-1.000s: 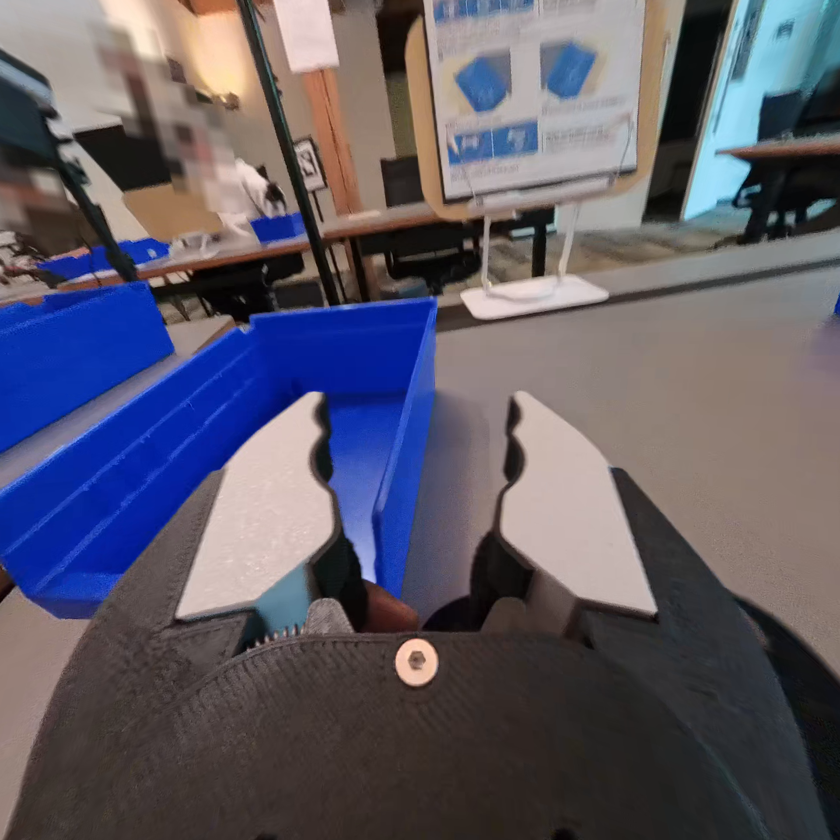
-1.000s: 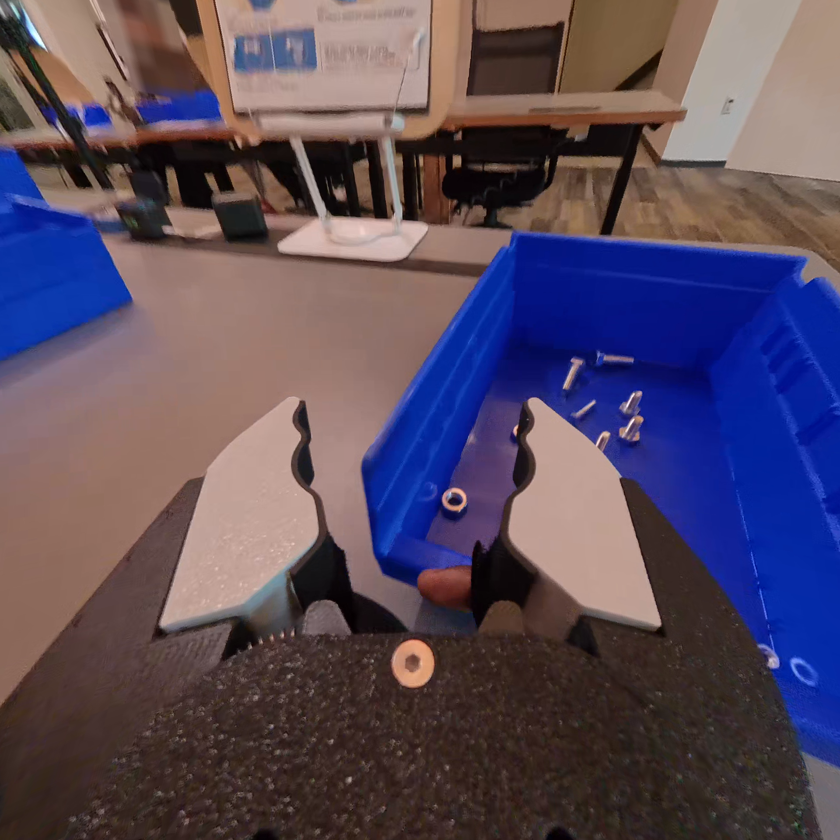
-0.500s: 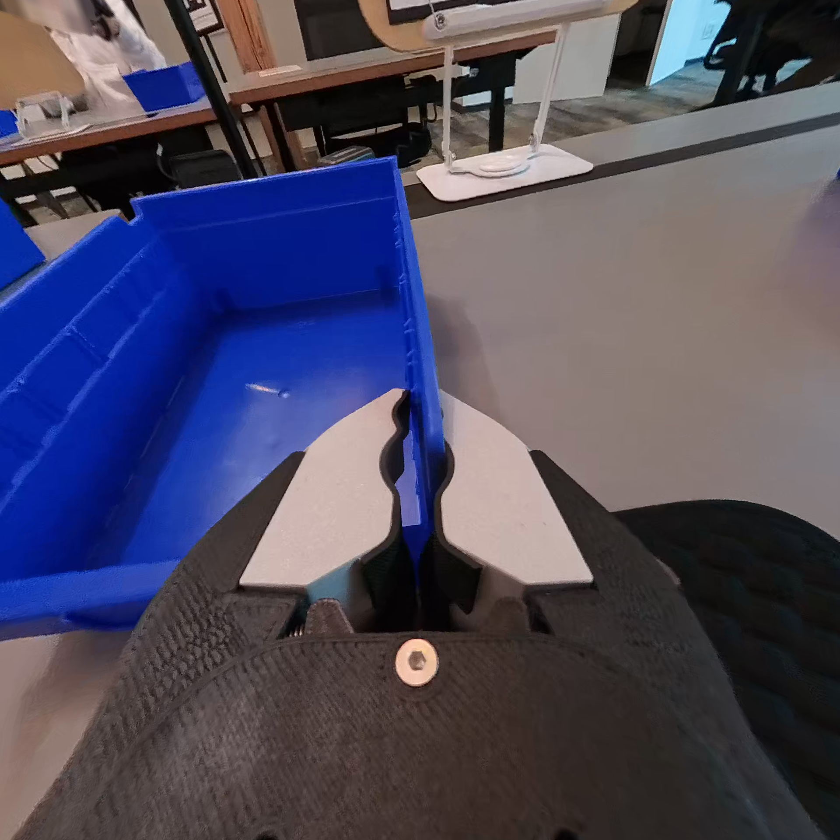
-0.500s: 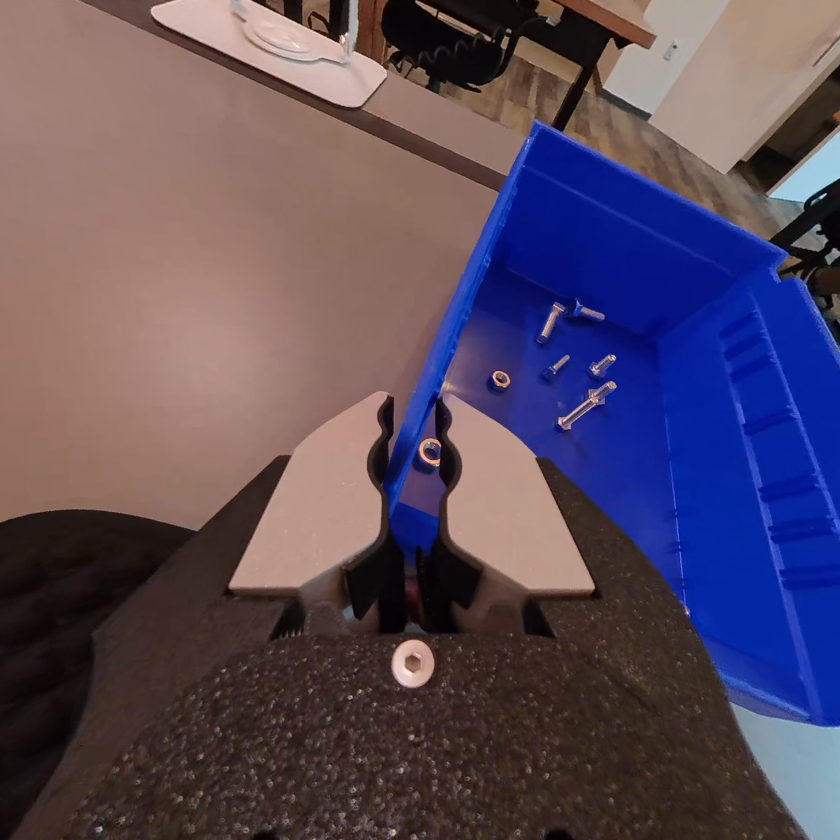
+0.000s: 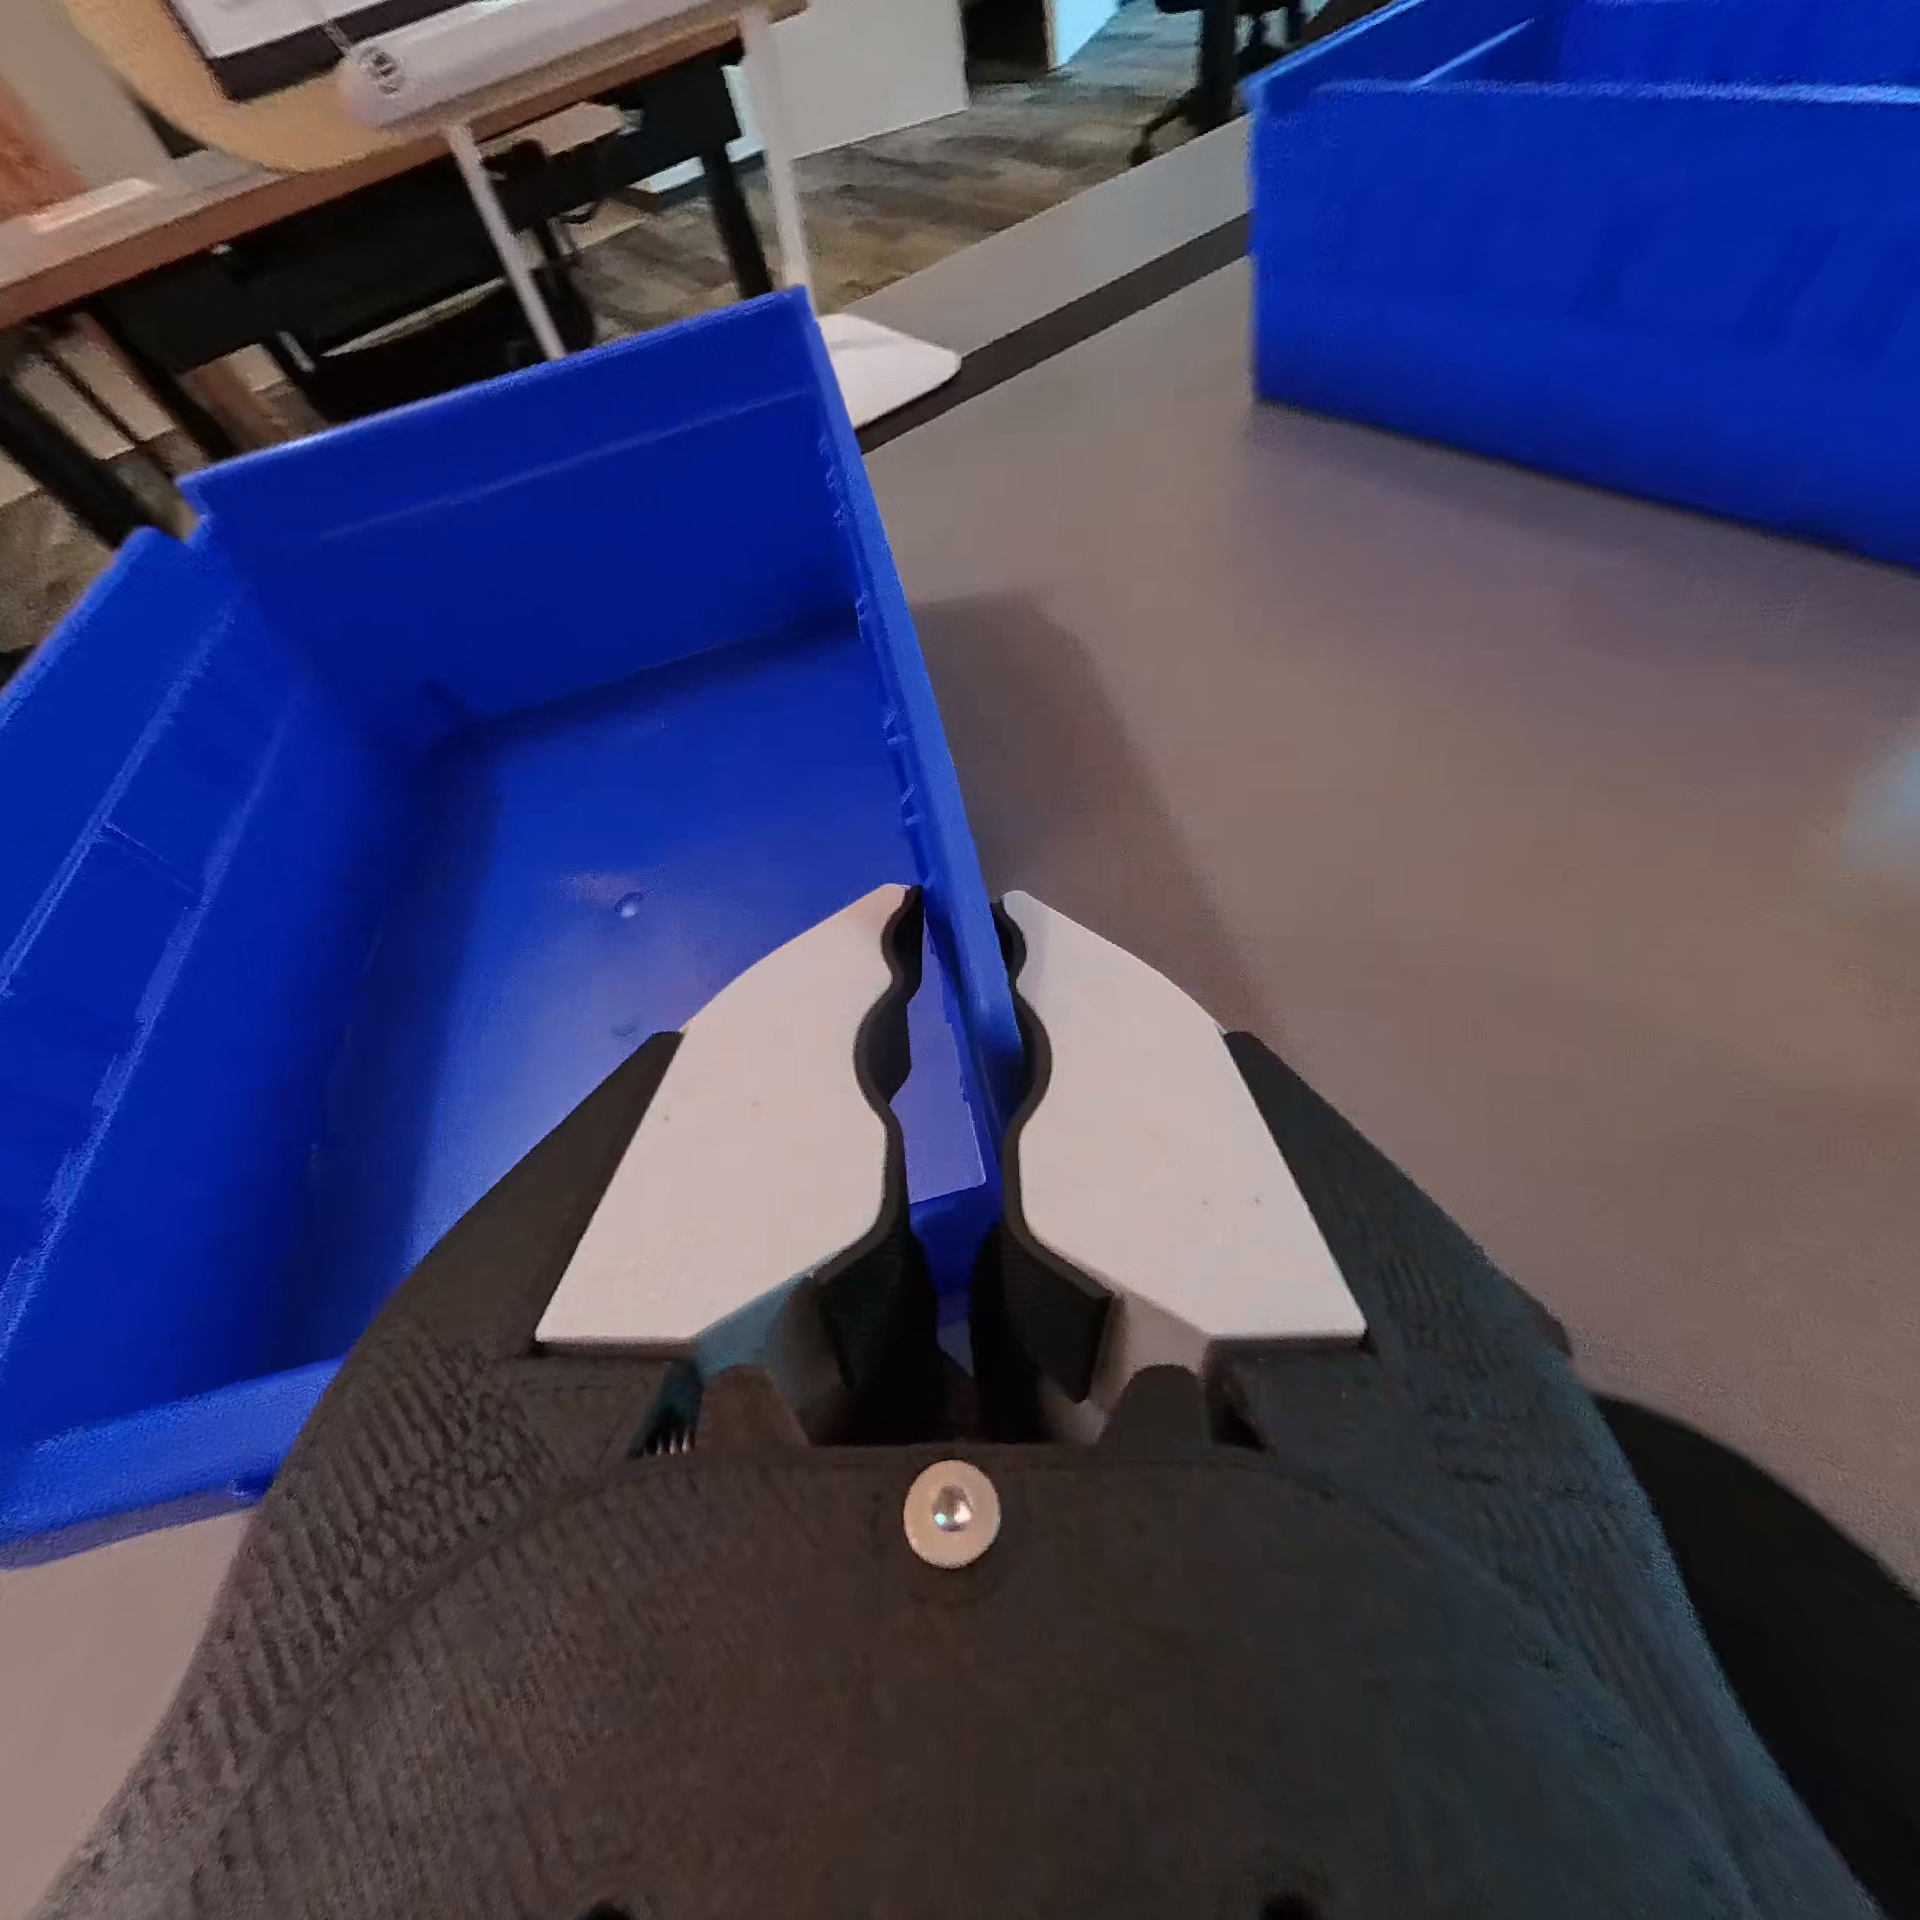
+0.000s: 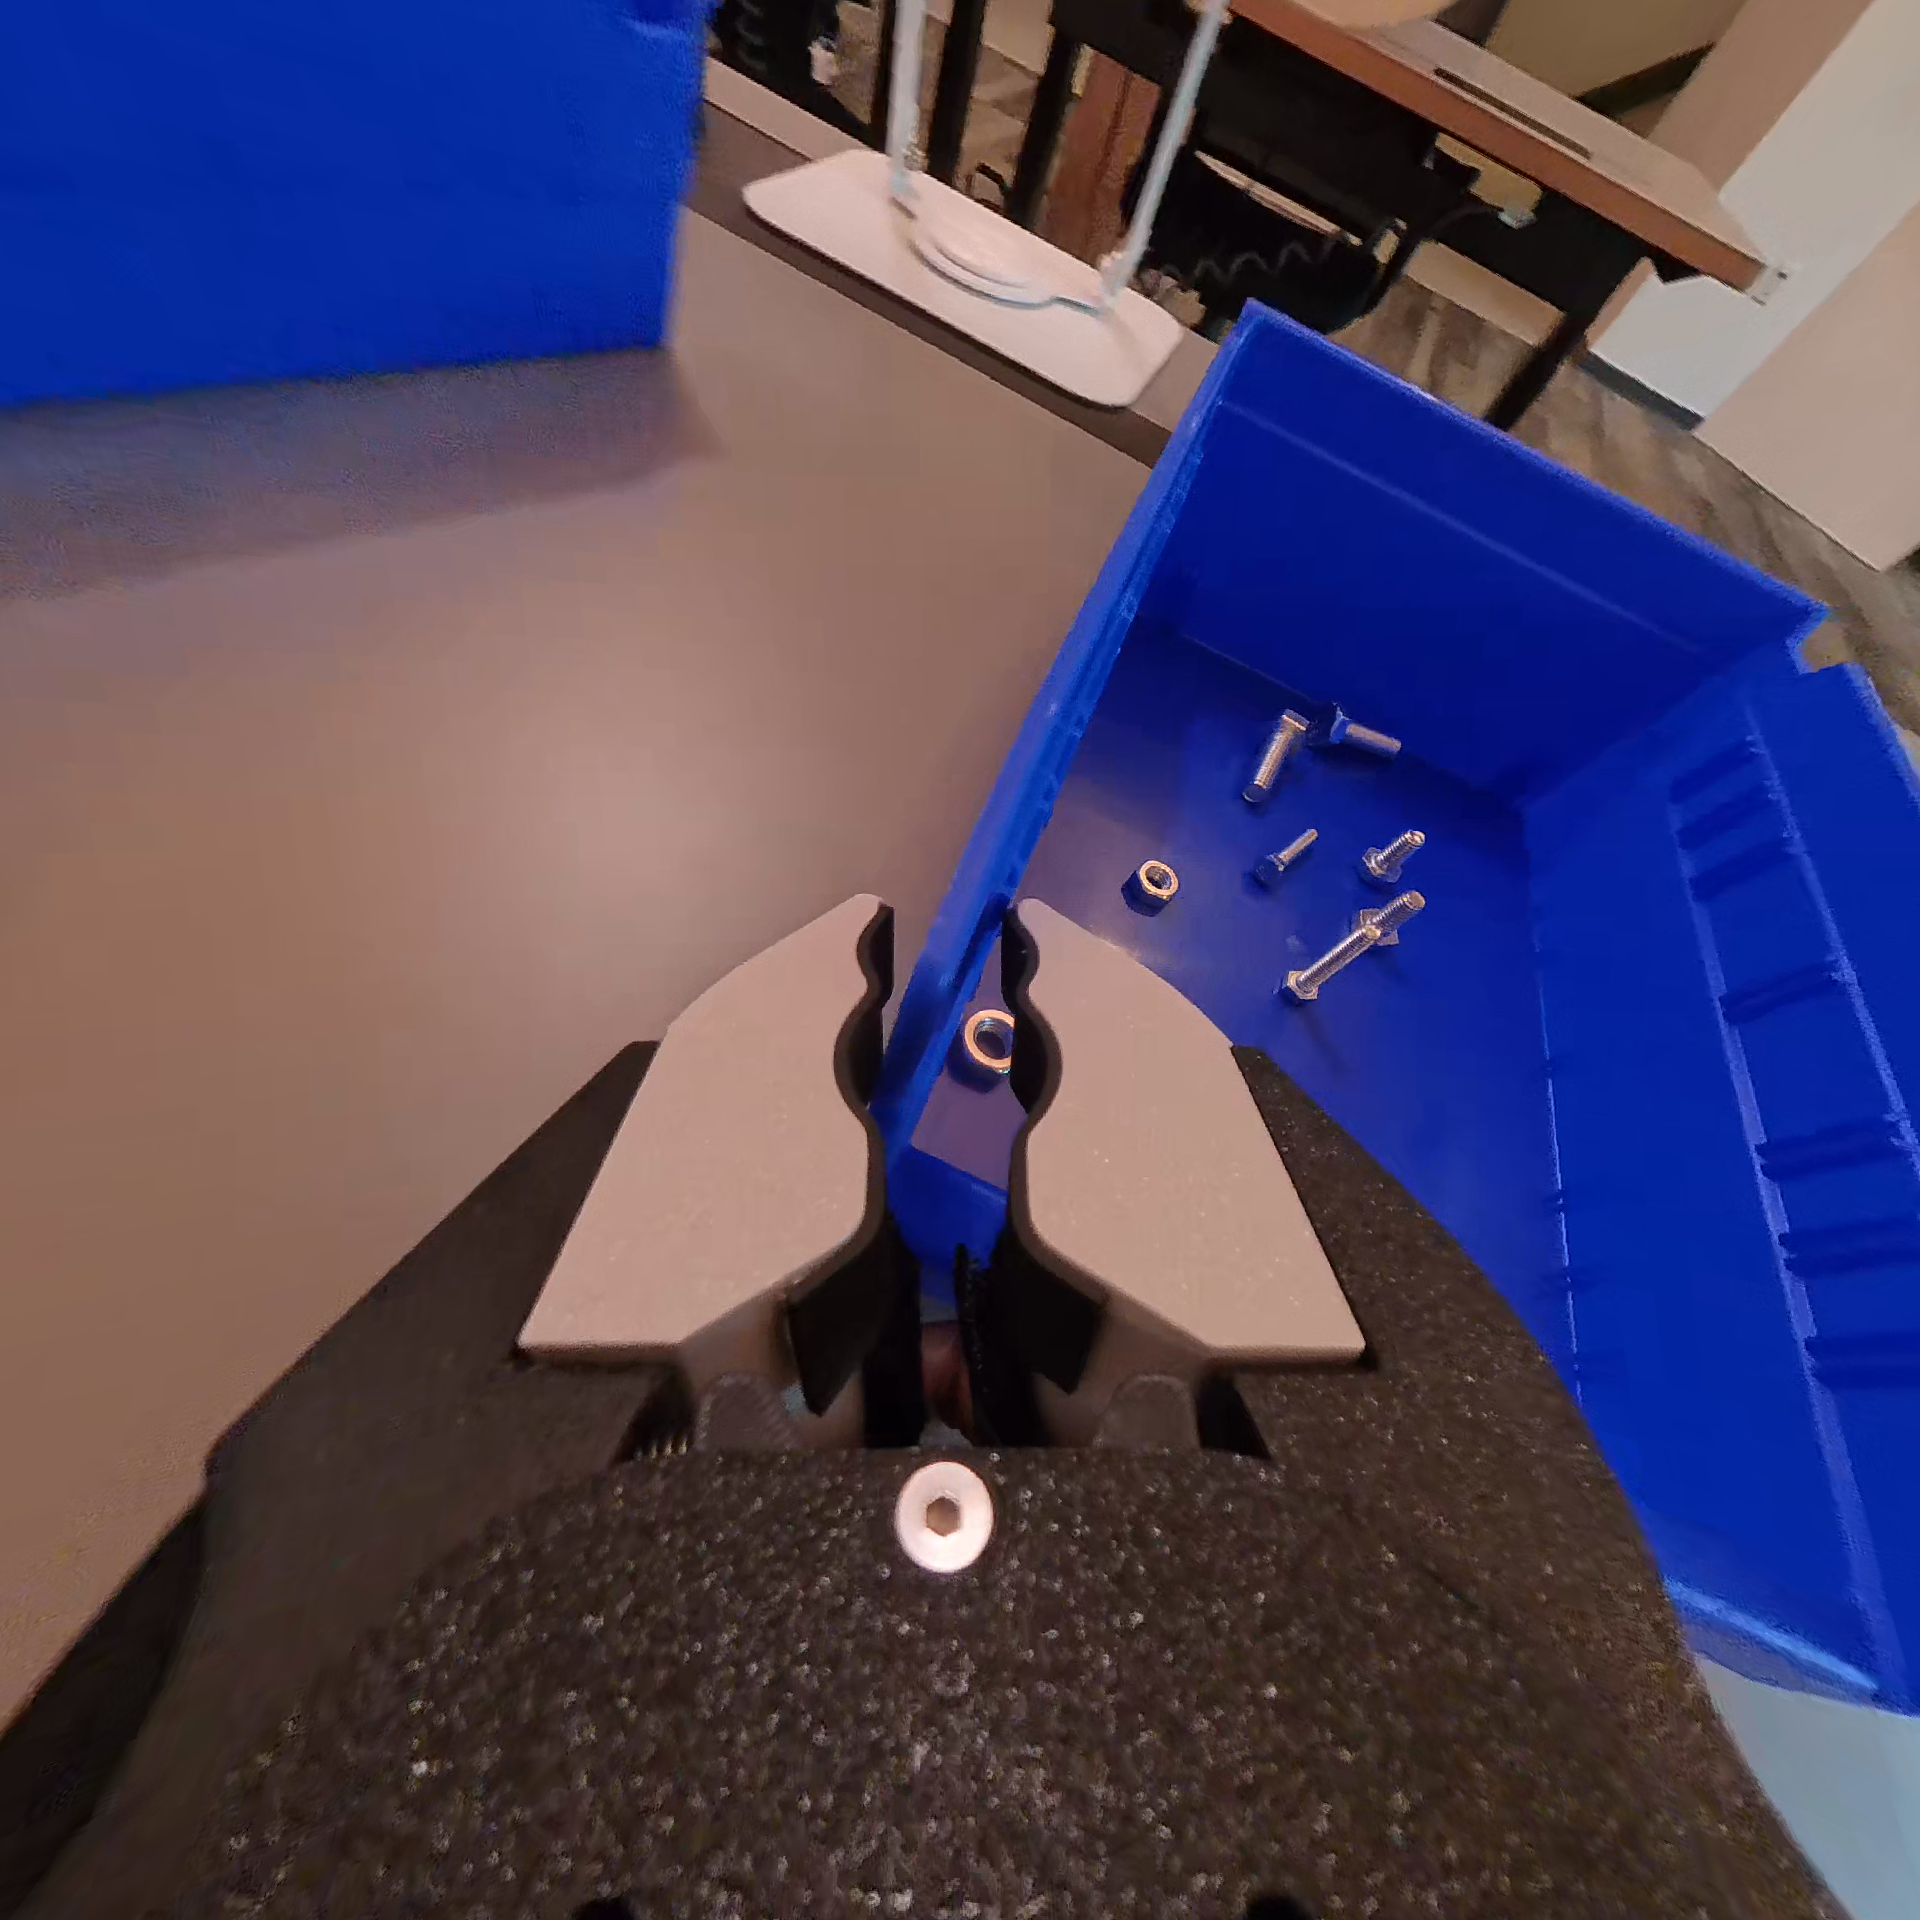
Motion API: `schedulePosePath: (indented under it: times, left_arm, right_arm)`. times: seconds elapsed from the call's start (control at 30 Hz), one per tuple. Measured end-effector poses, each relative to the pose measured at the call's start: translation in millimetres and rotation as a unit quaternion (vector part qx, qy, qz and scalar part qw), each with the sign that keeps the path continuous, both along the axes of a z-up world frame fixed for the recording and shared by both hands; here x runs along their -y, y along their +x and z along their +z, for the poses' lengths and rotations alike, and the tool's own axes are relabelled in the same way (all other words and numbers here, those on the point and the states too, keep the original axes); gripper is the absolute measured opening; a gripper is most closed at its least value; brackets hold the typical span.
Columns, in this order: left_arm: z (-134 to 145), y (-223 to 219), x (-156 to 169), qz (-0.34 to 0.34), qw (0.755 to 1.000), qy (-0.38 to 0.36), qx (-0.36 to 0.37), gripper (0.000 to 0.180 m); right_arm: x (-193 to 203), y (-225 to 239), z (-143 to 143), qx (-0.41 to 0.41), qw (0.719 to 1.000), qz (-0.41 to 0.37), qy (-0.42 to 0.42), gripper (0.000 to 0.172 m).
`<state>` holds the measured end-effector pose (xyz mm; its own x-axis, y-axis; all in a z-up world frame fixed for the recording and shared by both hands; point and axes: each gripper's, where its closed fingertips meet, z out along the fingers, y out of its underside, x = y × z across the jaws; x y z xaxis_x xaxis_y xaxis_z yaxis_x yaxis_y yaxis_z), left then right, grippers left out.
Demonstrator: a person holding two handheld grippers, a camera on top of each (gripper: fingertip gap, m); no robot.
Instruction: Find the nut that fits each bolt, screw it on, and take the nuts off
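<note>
Left view, tongs: the left tongs (image 5: 956, 904) are clenched on the right wall of the empty bin (image 5: 520, 582).
Left view, risk: this bin could twist or slip, since only a thin wall is pinched.
Right view, tongs: the right tongs (image 6: 945, 920) grasp the left wall of the parts bin (image 6: 1455, 582).
Right view, hardware: one nut (image 6: 987, 1039) lies flat just inside the right finger; another nut (image 6: 1151, 883) sits ahead; the bolts (image 6: 1335, 961) lie ahead-right.
Right view, axis: the longest bolt lies flat, head toward the tongs, shank pointing away-right.
Right view, risk: tilting this bin could roll the hardware into a corner.
</note>
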<state>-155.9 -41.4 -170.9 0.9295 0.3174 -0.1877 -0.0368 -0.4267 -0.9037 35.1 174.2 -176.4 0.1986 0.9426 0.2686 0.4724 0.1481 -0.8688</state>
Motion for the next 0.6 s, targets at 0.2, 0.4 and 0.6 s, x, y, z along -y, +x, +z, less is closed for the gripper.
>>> schedulePosePath:
  times: [0.2, 0.4, 0.6]
  left_arm:
    - [-4.8, 5.9, -30.8, -0.011, 1.000, -0.007, 0.019, 0.008]
    - [-7.9, 8.4, -33.0, -0.008, 1.000, -0.010, 0.002, 0.009]
    - [-10.4, 10.9, -35.0, 0.003, 1.000, -0.017, 0.015, 0.029]
  right_arm:
    - [38.2, -25.1, 0.6, -0.016, 0.999, 0.034, -0.021, 0.019]
    - [64.2, -43.2, 0.4, -0.026, 0.997, 0.068, -0.035, 0.027]
    - [102.7, -61.1, -0.7, -0.021, 0.990, 0.138, -0.034, 0.038]
